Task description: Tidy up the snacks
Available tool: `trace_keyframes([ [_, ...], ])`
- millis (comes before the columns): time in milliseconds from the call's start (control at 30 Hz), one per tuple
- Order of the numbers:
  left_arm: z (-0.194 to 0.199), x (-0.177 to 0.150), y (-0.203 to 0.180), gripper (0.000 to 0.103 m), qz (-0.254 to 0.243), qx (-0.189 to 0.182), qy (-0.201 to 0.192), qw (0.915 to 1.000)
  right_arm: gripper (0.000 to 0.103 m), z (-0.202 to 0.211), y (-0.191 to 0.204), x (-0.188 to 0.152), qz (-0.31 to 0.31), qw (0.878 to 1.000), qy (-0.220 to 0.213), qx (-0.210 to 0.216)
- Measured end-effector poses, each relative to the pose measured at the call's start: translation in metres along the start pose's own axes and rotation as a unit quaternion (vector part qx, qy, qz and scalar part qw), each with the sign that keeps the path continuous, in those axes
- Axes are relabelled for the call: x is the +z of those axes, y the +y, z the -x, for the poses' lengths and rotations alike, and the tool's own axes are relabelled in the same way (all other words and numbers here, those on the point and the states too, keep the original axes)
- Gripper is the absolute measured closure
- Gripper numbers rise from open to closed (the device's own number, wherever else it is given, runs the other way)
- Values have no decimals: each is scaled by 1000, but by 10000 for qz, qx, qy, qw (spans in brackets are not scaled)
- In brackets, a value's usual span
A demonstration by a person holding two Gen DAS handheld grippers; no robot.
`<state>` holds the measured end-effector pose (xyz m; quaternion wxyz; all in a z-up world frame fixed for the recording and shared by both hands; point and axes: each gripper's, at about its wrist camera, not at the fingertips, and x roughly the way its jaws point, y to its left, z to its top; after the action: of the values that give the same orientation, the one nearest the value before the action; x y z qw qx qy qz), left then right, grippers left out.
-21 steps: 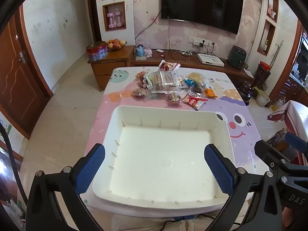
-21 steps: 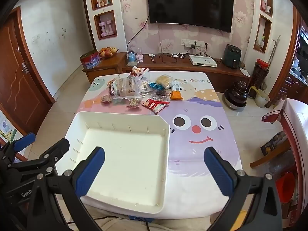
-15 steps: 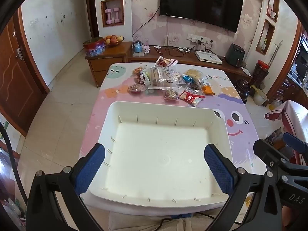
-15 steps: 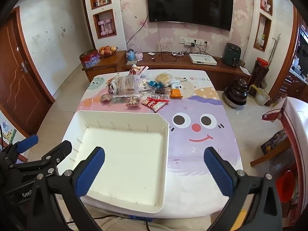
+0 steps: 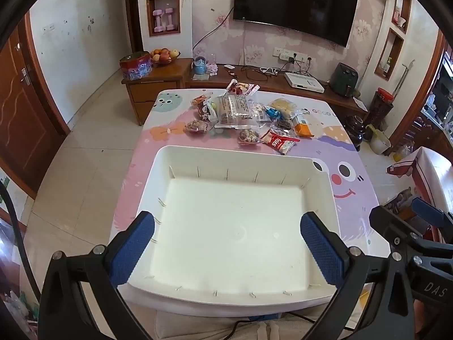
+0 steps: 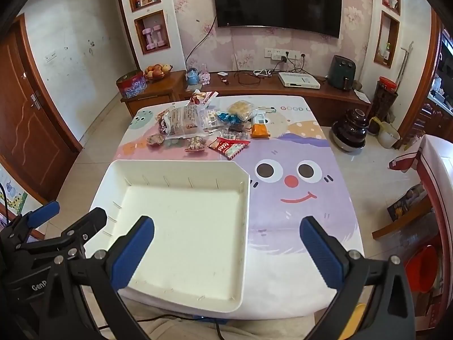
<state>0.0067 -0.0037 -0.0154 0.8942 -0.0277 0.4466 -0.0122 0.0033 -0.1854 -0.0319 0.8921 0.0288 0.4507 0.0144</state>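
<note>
A white empty tray sits at the near edge of the cartoon-print table; it also shows in the right wrist view. A pile of snack packets lies at the far end: a large clear bag, a red packet, an orange packet; the red packet and the orange packet show in the right view too. My left gripper is open and empty above the tray's near part. My right gripper is open and empty over the tray's right rim.
The table has its purple cartoon face to the right of the tray. A wooden TV cabinet stands behind the table. A dark pot and a red bucket stand on the floor at the right. A door is at the left.
Both grippers have pulled back and risen a little, so the table and snacks look smaller and farther. Both stay open and empty. Nothing on the table has moved.
</note>
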Motion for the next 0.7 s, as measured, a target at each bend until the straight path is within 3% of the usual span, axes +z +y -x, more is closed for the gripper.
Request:
trace_keyframes([
  [700,-13,1,4,1,-8,88,240,9997,0,-6,0,-4,87,9999,59,8],
])
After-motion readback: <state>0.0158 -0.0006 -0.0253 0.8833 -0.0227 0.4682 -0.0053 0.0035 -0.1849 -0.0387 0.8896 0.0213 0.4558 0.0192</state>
